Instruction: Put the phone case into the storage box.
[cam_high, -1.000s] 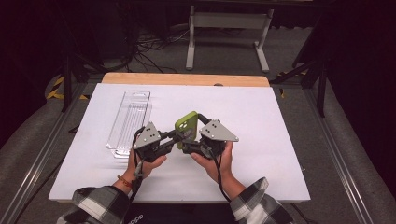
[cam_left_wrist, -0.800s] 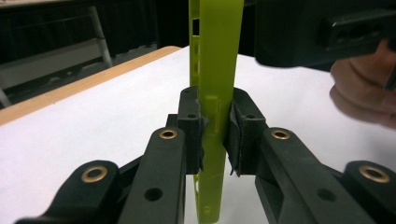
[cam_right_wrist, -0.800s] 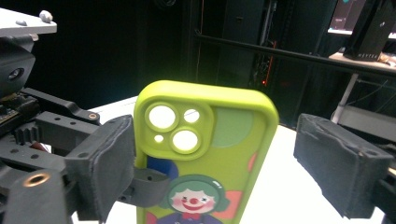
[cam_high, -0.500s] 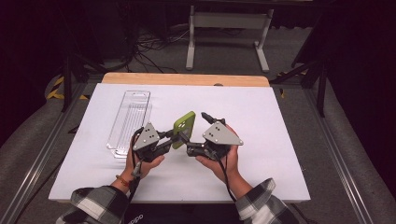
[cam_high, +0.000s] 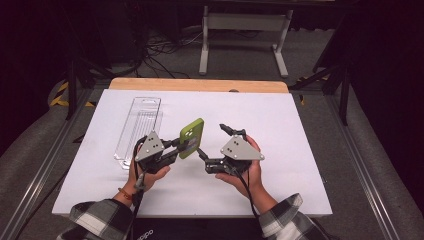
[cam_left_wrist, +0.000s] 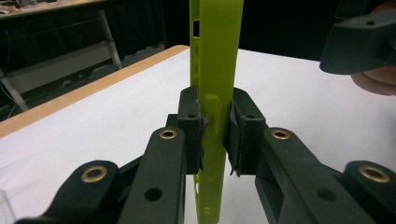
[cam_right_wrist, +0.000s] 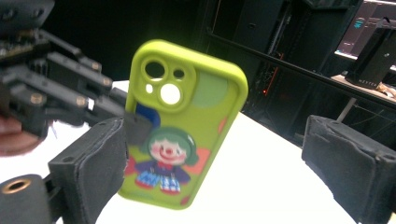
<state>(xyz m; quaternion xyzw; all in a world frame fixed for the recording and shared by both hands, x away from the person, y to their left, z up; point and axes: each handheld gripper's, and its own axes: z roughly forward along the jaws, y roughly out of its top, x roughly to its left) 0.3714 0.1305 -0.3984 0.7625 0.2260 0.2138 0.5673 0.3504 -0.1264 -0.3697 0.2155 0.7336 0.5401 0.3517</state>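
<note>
High view: left gripper (cam_high: 176, 148) left of centre, jaws clamped on green phone case (cam_high: 191, 137) held above white table (cam_high: 300, 150); right gripper (cam_high: 212, 145) just beside it, jaws just spread wide — no contact. Clear plastic tray (cam_high: 137, 131) at upper left.

Left gripper view: case (cam_left_wrist: 215, 93) edge-on, pinched between pads, frame centre.

Right gripper view: case (cam_right_wrist: 180, 126) between parted jaws, untouched — handover to left gripper looks done.

My high view looks forward and down over the whole desk (cam_high: 300, 130). My left tool's (cam_left_wrist: 217, 135) camera sits close, edge-on to the phone case (cam_left_wrist: 217, 56) at 12 o'clock. My right tool's (cam_right_wrist: 224, 154) camera faces its back; all three share it.
</note>
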